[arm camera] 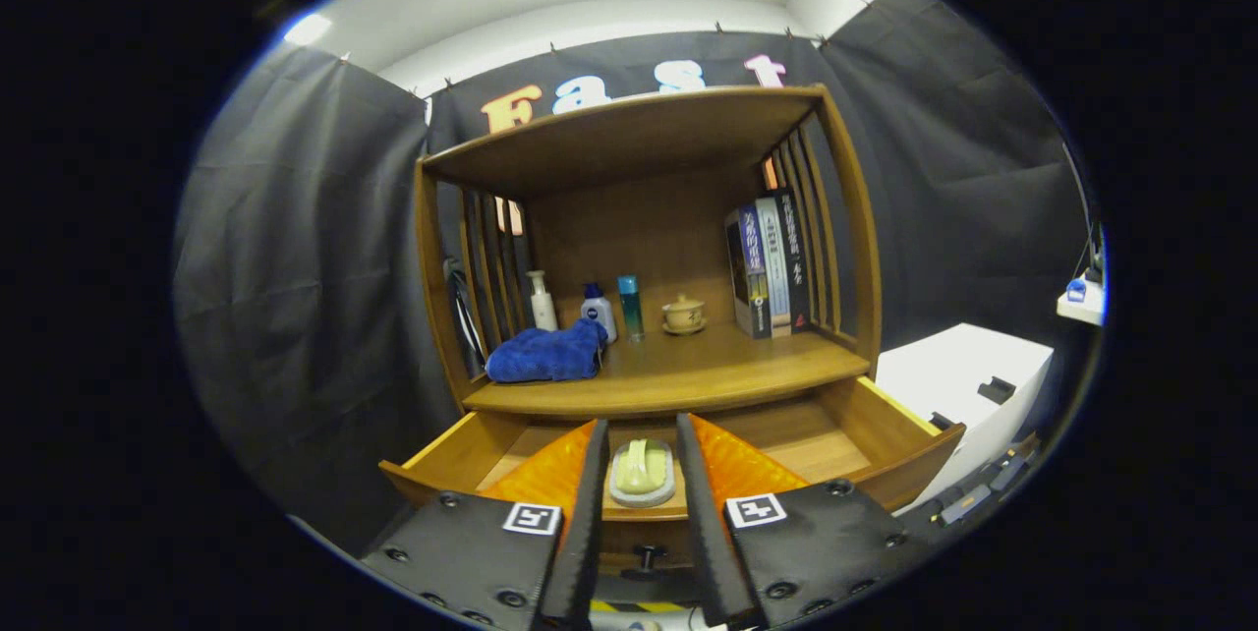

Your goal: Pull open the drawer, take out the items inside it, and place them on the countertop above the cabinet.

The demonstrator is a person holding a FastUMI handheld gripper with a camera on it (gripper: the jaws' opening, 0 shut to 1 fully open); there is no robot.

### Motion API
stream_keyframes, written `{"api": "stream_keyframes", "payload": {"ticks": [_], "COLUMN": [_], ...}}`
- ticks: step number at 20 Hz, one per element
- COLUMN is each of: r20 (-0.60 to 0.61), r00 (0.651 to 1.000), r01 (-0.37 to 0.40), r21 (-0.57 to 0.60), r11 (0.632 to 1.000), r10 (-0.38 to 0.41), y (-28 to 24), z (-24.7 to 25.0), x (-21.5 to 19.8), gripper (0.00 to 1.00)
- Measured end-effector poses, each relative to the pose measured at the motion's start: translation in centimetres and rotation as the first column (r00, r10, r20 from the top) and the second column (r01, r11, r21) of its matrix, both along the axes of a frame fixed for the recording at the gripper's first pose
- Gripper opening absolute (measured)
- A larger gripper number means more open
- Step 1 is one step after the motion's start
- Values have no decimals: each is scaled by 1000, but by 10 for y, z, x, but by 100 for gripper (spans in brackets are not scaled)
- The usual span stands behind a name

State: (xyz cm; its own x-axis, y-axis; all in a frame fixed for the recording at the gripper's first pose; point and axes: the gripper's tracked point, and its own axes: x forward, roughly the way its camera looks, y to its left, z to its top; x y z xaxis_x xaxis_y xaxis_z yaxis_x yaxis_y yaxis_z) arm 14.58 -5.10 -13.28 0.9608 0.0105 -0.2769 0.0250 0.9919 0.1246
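The wooden cabinet's drawer [909, 454] stands pulled open below the countertop [708, 371]. A small yellow-green item on a pale grey base [642, 472] sits between my fingers, over the drawer's front part; both fingers press on its sides. My gripper [641, 425] is shut on it, with the fingertips reaching toward the countertop's front edge. The drawer floor that shows to the right of the fingers is bare wood; the part behind the fingers is hidden. The drawer's dark knob [644, 552] shows below the item.
On the countertop lie a blue towel [545, 356], a white pump bottle [541, 302], a white-and-blue bottle [598, 309], a teal bottle [630, 305], a lidded teacup [683, 314] and upright books [771, 262]. A shelf roofs it. A white box [968, 375] stands to the right.
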Motion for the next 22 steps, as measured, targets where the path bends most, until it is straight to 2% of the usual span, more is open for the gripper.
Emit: {"api": "stream_keyframes", "payload": {"ticks": [3,5,11,16,20,22], "r20": [-182,-295,-537,-634,-695,-717], "r00": [982,954,843,772,719,697], "r01": [-45,-62,-67,-67,-50,-45], "r21": [-26,-29,-34,-27,-24,-13], "r11": [999,998,997,997,998,999], "r10": [40,50,38,34,20,22], "y": [4,9,15,13,12,13], "z": [-21,-39,-98,-140,-164,-172], "x": [40,62,103,119,127,130], "gripper": [84,98,97,97,93,86]}}
